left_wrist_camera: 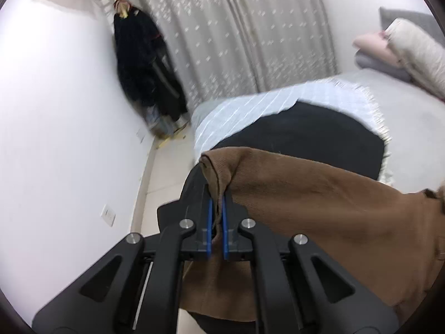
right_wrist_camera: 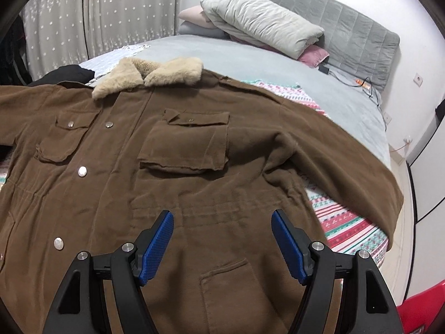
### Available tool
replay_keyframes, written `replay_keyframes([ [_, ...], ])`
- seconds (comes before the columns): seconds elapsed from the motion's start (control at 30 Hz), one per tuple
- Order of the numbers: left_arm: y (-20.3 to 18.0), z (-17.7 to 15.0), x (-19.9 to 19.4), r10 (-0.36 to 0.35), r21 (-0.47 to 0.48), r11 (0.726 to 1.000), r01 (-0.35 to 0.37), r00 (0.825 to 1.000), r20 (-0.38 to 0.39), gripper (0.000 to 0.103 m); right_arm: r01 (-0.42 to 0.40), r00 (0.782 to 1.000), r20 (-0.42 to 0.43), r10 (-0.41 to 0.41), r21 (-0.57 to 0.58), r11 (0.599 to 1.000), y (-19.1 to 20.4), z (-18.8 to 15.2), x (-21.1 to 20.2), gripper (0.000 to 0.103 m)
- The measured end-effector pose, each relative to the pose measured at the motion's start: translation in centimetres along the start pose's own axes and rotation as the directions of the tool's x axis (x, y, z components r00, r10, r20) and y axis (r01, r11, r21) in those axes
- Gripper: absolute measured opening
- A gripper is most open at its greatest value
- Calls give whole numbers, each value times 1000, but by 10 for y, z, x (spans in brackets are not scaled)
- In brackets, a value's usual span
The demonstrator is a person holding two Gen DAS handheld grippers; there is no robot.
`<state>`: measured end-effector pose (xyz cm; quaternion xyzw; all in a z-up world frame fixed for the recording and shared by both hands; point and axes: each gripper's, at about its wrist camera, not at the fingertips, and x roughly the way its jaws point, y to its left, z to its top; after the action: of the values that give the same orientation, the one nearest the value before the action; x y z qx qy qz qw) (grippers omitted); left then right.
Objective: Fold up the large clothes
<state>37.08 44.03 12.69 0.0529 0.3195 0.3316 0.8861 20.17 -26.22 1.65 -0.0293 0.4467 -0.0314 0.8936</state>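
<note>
Around you stood a bed (right_wrist_camera: pixel 250 53) with a grey sheet and a grey padded headboard (right_wrist_camera: pixel 358 41). Against the headboard lay a rolled pale quilt (right_wrist_camera: pixel 261 25), with pink bedding (right_wrist_camera: pixel 192 15) tucked behind it and a pink cushion (right_wrist_camera: pixel 313 54) just beside it. A patterned striped blanket (right_wrist_camera: pixel 347 222) covered the near side of the bed, and a cable (right_wrist_camera: pixel 370 86) trailed near the headboard. Behind hung a star-dotted curtain (left_wrist_camera: pixel 236 27). You had dark clothes (left_wrist_camera: pixel 147 69) hanging in the corner, and a wall socket (left_wrist_camera: pixel 108 215) low on the white wall.
</note>
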Motion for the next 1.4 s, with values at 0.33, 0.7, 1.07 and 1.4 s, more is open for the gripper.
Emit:
replay_keyframes([
  [0.33, -5, -57, 35, 38, -55, 997, -46, 988, -146, 75, 12, 999, -39, -12, -7, 1000, -1, -3, 8, 74],
  [0.7, -34, -120, -83, -495, 16, 857, 515, 832, -251, 84, -88, 995, -46, 87, -29, 996, -51, -16, -44, 79],
  [1.07, -61, -226, -159, -769, -50, 545, 837, 475, -427, 91, -321, 930, -134, 344, 167, 932, -142, -95, -57, 83],
  [1.4, -65, -328, -195, -866, -222, 333, 917, 204, -456, 73, -539, 790, -137, 598, 308, 784, -124, -169, -43, 74],
])
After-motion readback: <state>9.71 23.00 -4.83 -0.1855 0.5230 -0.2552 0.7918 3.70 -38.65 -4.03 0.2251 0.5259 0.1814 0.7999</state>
